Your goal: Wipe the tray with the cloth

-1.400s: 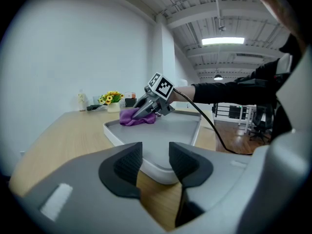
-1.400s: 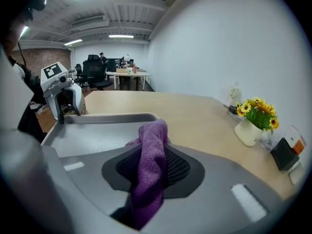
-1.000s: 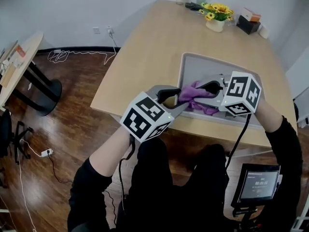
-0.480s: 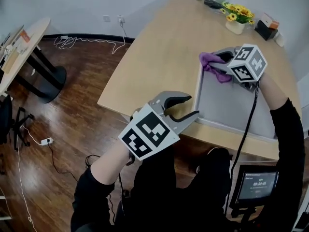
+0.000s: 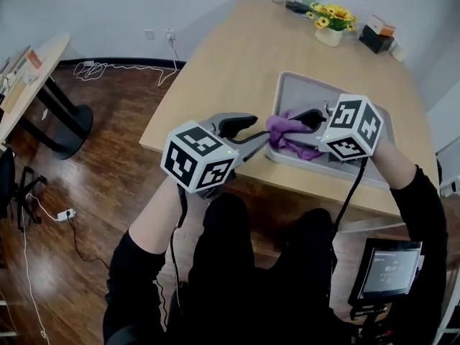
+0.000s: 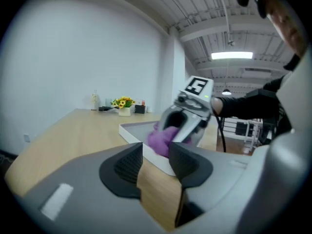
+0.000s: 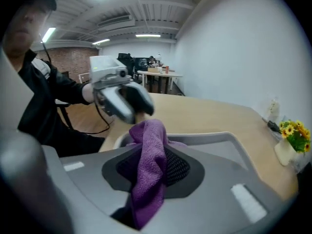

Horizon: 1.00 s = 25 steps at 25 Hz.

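A grey tray [image 5: 310, 94] with a pale rim lies on the wooden table [image 5: 230, 70], near its front edge. My right gripper [image 5: 293, 129] is shut on a purple cloth [image 5: 282, 130] and holds it down at the tray's near left corner. In the right gripper view the cloth [image 7: 152, 147] hangs between the pads, with the tray rim [image 7: 214, 137] beyond. My left gripper [image 5: 260, 129] hovers open just left of that corner, over the table edge, with nothing between its fingers. The left gripper view shows the cloth [image 6: 161, 139] and the tray [image 6: 132, 129] ahead of the left gripper [image 6: 156, 155].
A vase of yellow flowers [image 5: 329, 21], a dark box [image 5: 374, 36] and small items stand at the table's far end. A tablet screen [image 5: 392, 268] sits low right. A second table [image 5: 29, 77] and cables [image 5: 100, 70] are on the wooden floor at left.
The right gripper carried the cloth to the tray's far left corner and has come back to the near left corner. The left gripper shifted slightly and stays open beside the tray.
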Available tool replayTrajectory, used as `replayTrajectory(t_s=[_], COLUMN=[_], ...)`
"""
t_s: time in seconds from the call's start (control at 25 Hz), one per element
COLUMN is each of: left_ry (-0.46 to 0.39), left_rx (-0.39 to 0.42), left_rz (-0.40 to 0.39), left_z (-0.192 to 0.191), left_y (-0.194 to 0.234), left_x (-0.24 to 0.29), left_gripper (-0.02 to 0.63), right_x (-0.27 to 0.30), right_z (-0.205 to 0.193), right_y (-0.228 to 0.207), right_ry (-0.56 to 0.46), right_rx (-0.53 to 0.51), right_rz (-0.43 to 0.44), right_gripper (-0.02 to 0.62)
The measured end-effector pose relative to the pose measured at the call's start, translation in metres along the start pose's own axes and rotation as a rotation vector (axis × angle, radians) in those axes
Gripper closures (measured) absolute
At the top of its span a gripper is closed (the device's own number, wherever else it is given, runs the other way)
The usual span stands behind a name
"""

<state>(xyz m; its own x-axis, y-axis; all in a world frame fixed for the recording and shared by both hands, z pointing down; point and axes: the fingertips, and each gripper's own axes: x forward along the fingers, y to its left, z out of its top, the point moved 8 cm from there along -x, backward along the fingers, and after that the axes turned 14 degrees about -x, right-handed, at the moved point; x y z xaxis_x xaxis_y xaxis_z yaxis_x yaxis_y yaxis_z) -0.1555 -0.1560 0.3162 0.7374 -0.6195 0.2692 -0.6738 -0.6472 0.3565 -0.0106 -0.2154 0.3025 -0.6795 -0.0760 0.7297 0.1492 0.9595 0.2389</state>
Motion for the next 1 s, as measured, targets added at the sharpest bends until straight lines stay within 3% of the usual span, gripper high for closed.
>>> replayTrajectory(t_s=[0.12, 0.2, 0.4, 0.84, 1.0], left_ry=[-0.12, -0.136, -0.02, 0.118, 0.118], left_rx=[-0.131, -0.147, -0.058, 0.068, 0.071], left_rz=[0.027, 0.053, 0.12, 0.085, 0.076], left_z=[0.014, 0.023, 0.024, 0.01, 0.01], left_y=[0.003, 0.001, -0.004, -0.006, -0.011], left_x=[-0.007, 0.002, 0.031, 0.045, 0.049], left_gripper=[0.457, 0.457, 0.457, 0.459, 0.459], right_x=[-0.008, -0.014, -0.05, -0.189, -0.217], right_z=[0.005, -0.002, -0.045, -0.181, -0.207], right_y=[0.029, 0.028, 0.031, 0.057, 0.053], right_ry=[-0.014, -0.004, 0.029, 0.22, 0.155], right_rx=[-0.022, -0.002, 0.133, 0.334, 0.411], right_rz=[-0.013, -0.04, -0.063, -0.211, -0.249], right_gripper=[0.5, 0.5, 0.499, 0.497, 0.495])
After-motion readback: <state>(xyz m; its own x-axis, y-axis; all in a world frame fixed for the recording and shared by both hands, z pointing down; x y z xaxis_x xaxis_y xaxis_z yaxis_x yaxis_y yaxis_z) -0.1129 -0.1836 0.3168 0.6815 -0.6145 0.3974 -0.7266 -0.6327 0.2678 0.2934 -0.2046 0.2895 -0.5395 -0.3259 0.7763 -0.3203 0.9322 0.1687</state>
